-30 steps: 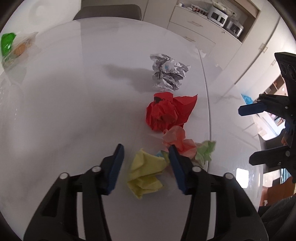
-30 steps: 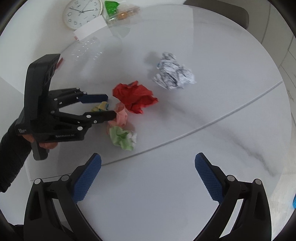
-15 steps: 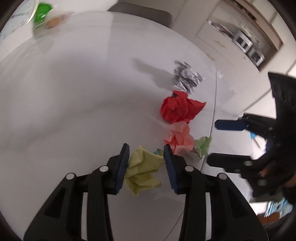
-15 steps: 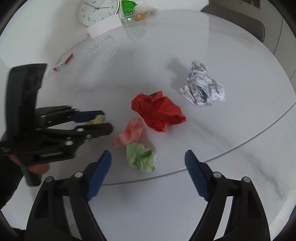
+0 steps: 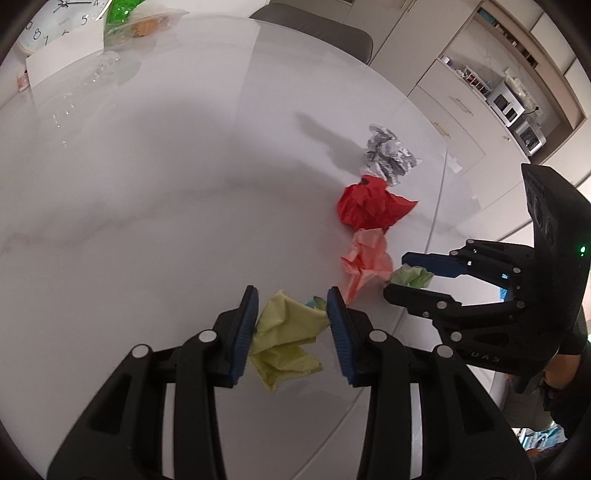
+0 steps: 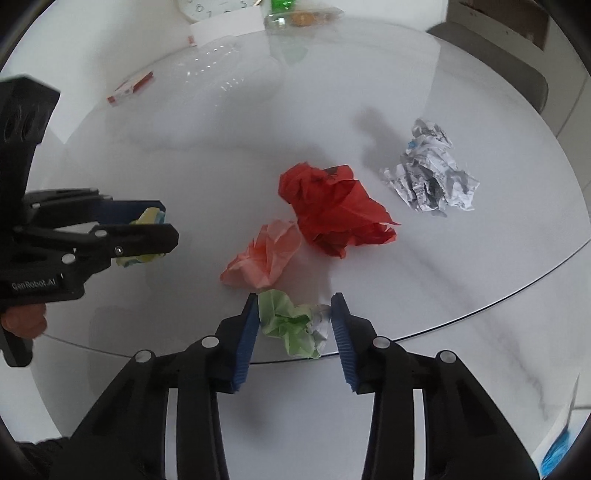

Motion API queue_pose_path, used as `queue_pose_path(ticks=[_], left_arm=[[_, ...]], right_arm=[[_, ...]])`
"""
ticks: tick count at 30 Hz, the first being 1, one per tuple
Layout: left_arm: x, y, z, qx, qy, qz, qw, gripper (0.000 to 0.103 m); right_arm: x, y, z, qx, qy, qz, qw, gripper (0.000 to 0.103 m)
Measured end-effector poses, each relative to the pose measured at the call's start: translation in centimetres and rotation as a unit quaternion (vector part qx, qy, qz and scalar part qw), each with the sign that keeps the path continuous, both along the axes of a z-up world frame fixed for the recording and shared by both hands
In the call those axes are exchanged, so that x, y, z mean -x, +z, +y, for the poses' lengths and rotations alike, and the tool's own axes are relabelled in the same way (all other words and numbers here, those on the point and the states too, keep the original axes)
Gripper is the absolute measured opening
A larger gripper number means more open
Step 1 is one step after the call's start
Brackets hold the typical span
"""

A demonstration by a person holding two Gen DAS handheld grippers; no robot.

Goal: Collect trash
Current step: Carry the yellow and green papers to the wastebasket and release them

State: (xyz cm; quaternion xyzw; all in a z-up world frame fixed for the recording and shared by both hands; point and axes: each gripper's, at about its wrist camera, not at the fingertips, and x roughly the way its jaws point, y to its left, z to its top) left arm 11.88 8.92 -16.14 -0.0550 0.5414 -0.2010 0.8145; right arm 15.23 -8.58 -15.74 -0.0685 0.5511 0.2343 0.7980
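Both grippers have narrowed since a moment ago. The left gripper [image 5: 291, 317] fingers now pinch the crumpled yellow paper ball [image 5: 284, 339]; the right gripper [image 6: 294, 325], newly moved in, brackets the crumpled green paper ball [image 6: 291, 325] on the white marble counter [image 6: 424, 280], left finger touching, not yet fully clamped. Lifting seems next.

Glossy, smooth marble-look table [image 5: 155, 206]; crumpled matt paper wads [image 6: 336, 214]; ribbed blue pads [image 6: 245, 343]

Clock [image 5: 55, 22] cut by the top edge in both views; yellow paper ball [image 6: 146, 236] half hidden behind left gripper [image 6: 162, 225].
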Motion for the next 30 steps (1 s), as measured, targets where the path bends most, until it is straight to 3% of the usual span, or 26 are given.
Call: queue_pose_path(ticks=[5,8,15,24,30], left_arm=[[1.0,1.2,-1.9,0.005,-0.011,-0.005,0.9999,0.038],[2.4,2.6,-4.0,0.009,-0.035,-0.011,0.9993,0.038],[6.5,5.3,-12.8,0.024,-0.123,-0.018,0.9920,0.038],[13.3,7.6,-26.3,0.029,-0.260,-0.025,0.9648,0.038],[16.8,8.1,-32.5,0.018,-0.328,-0.032,0.9439,0.038]], right_arm=[[1.2,1.8,-3.9,-0.067,-0.046,0.013,0.997,0.039],[4.1,4.1,-7.7,-0.092,-0.081,0.008,0.992,0.039],[11.8,7.5,-16.1,-0.073,-0.167,-0.007,0.983,0.040],[25.6,7.0,-27.7,-0.020,-0.326,0.001,0.945,0.041],[31.1,4.7,-31.5,-0.015,-0.374,0.020,0.927,0.042]])
